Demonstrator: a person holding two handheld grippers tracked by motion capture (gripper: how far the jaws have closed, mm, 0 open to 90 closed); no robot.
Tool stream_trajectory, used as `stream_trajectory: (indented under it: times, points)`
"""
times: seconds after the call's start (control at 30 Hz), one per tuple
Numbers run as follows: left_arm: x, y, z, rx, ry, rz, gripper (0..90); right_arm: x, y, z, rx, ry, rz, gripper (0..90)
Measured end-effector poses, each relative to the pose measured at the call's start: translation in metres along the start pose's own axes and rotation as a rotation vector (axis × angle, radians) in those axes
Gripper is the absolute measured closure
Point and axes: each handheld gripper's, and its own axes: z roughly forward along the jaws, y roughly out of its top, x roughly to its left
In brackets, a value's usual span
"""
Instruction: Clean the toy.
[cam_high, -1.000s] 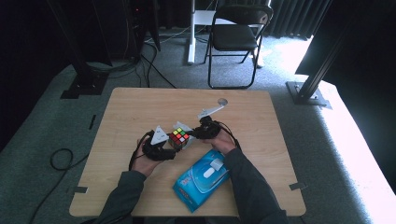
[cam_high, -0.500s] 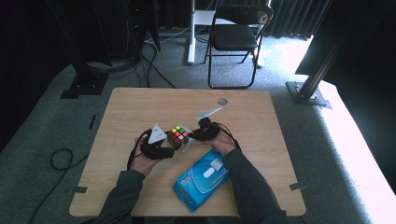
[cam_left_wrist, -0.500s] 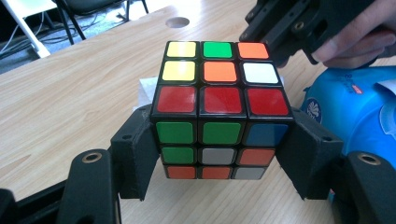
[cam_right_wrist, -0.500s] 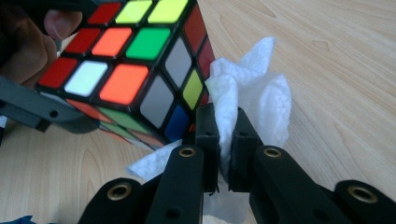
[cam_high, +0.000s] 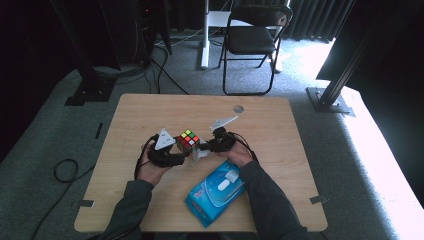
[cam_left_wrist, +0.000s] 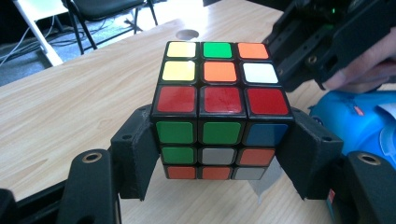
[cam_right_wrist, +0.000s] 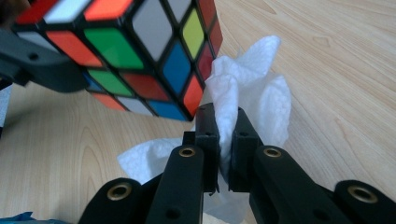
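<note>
A scrambled puzzle cube (cam_left_wrist: 219, 109) sits clamped in the left tool (cam_left_wrist: 224, 156), above the desk (cam_left_wrist: 70, 107); a blue packet (cam_left_wrist: 348, 119) lies beside it.

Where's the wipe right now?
The wipe is pinched in the right gripper, pressed against the cube near table centre, behind the blue pack.

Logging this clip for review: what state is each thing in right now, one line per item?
Puzzle cube: scrambled, held off the table, clamped between jaws.
Left hand-held gripper: shut on the cube's sides.
Right hand-held gripper: shut on the wipe.
Wipe: crumpled, pressed against the cube's side.
Blue wipe pack: flat on the table; whether its lid is open is unclear.
Folding chair: unfolded, unoccupied.
</note>
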Motion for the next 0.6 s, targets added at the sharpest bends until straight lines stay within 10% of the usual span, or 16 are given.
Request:
stream_trajectory:
  times: [0.6]
  points:
    - [0.009, 0.019, 0.009, -0.017, 0.016, -0.039, 34.7, 0.008, 0.002, 0.001, -0.05, 0.021, -0.044, 85.7]
